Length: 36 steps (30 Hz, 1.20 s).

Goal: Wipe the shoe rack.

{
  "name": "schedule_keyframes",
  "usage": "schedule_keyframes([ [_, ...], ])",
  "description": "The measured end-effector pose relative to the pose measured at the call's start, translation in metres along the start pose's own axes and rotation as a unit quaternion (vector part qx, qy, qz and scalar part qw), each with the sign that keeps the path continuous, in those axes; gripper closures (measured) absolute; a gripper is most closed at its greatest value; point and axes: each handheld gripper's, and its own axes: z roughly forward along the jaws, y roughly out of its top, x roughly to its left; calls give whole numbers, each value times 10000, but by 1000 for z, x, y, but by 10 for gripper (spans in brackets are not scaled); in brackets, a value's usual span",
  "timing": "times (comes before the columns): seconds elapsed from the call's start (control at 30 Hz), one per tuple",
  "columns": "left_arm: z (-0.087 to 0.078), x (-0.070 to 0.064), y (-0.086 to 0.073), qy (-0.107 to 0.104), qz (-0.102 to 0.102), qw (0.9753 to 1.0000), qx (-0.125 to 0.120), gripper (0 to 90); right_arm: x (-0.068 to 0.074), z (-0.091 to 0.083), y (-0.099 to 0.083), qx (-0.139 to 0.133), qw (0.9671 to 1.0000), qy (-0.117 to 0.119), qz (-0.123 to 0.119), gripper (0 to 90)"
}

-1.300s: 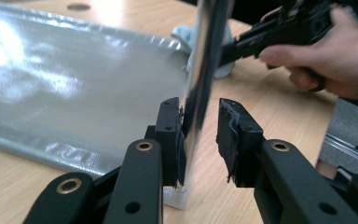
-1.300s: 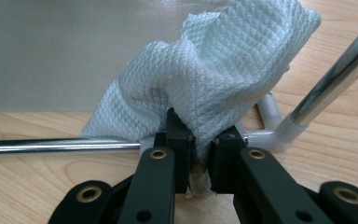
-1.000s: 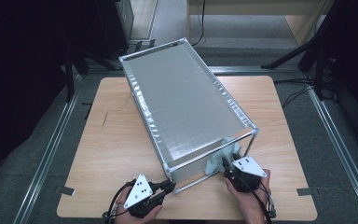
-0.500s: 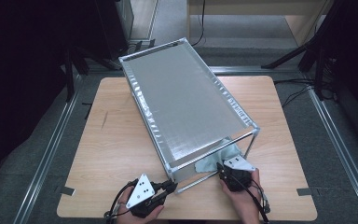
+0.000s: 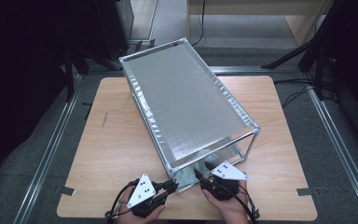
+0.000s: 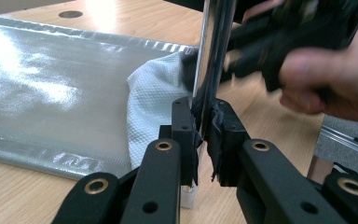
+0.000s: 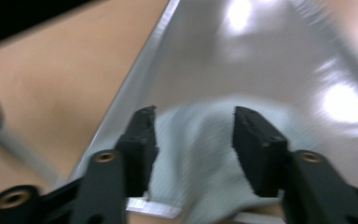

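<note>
Pale cloth (image 7: 205, 158) lies bunched at rack's near open end (on silver liner). Right gripper (image 7: 193, 140) gapes wide over it, holding nothing; left gripper (image 6: 204, 135) clamps corner post (image 6: 212, 60).

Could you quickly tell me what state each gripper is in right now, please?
Left gripper: closed on the frame's upright metal post.
Right gripper: open, jaws on either side of the pale cloth, not gripping it.

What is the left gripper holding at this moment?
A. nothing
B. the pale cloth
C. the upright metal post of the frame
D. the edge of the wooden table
C: in the left gripper view the left gripper has its jaws pressed on the metal post, beside the pale cloth.
</note>
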Motion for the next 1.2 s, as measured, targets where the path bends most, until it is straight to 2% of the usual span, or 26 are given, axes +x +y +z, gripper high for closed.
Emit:
schedule_keyframes([
  [0.03, 0, 0, 0, 0, 0, 10000, 0, 816, 0, 0, 0, 0, 10000, 0, 0, 479],
  [0.07, 0, 0, 0, -1, -1, 10000, -1, 816, -5, 2, 6, -65, 9992, -390, 106, 366],
  [0.1, 0, 0, 0, 0, -2, 10000, -2, 816, -6, 6, 6, 43, 9988, -457, 166, 366],
  [0.13, 1, 0, 0, 3, -3, 10000, -3, 816, -6, 6, 6, 43, 9988, -457, 166, 320],
  [0.17, 1, 0, 0, 1, -2, 10000, -2, 816, -8, 13, 4, 212, 9980, -554, 212, 262],
  [0.2, 1, -1, 0, 21, 2, 10000, -3, 816, -7, 29, -5, 522, 9958, -639, 393, 197],
  [0.23, 1, -1, 0, 22, 4, 10000, -2, 817, -5, 35, -9, 654, 9950, -690, 308, 207],
  [0.3, 1, -1, 0, 25, 8, 10000, -3, 817, -3, 38, -11, 759, 9940, -751, 222, 234],
  [0.33, 1, -1, 0, 27, 10, 10000, -8, 817, 3, 42, -12, 865, 9924, -869, -48, 378],
  [0.37, 1, -1, 0, 21, 2, 10000, -12, 817, 4, 42, -12, 884, 9918, -904, -183, 475],
  [0.43, 1, -1, 0, 18, -3, 10000, -13, 817, 2, 42, -12, 993, 9901, -941, -314, 595],
  [0.5, 1, -1, 0, 18, -4, 10000, -12, 817, -6, 39, -12, 988, 9906, -905, -273, 717],
  [0.57, 1, -1, -1, 5, -15, 10000, -13, 816, -11, 37, -11, 1020, 9902, -926, -245, 753],
  [0.6, 1, 0, -1, 2, -17, 10000, -13, 817, -24, 32, -10, 1060, 9877, -1141, -155, 780],
  [0.63, 1, 0, -1, 2, -17, 10000, -13, 817, -24, 32, -10, 1060, 9877, -1141, -155, 780],
  [0.67, 0, 0, -1, 3, -16, 10000, -14, 816, -43, 25, -10, 1001, 9839, -1478, 55, 787],
  [0.7, 0, 0, -1, 3, -16, 10000, -14, 816, -43, 25, -10, 1001, 9839, -1478, 55, 787],
  [0.73, 1, 0, -1, -3, -27, 10000, -20, 816, -56, 18, -10, 904, 9818, -1651, 241, 791],
  [0.8, 1, 0, -1, -15, -48, 10000, -29, 816, -62, 16, -11, 846, 9820, -1655, 347, 793],
  [0.83, 1, 0, -1, -31, -63, 10000, -29, 816, -64, 14, -12, 797, 9836, -1555, 442, 796],
  [0.87, 1, 1, -1, -38, -71, 10000, -32, 815, -59, 17, -15, 842, 9863, -1365, 390, 799],
  [0.9, 1, 1, -1, -38, -71, 10000, -32, 816, -54, 18, -15, 845, 9872, -1312, 336, 800],
  [1.07, 2, 0, -1, -29, -75, 10000, -39, 816, -10, 26, -18, 944, 9931, -699, -66, 802],
  [1.1, 2, 0, -1, -29, -75, 10000, -39, 816, -10, 26, -18, 944, 9931, -699, -66, 802],
  [1.13, 2, 0, -1, -31, -76, 10000, -43, 816, 9, 29, -19, 976, 9946, -319, -160, 801],
  [1.2, 2, 0, -1, -36, -76, 10000, -46, 816, 24, 30, -19, 994, 9947, 80, -248, 801],
])
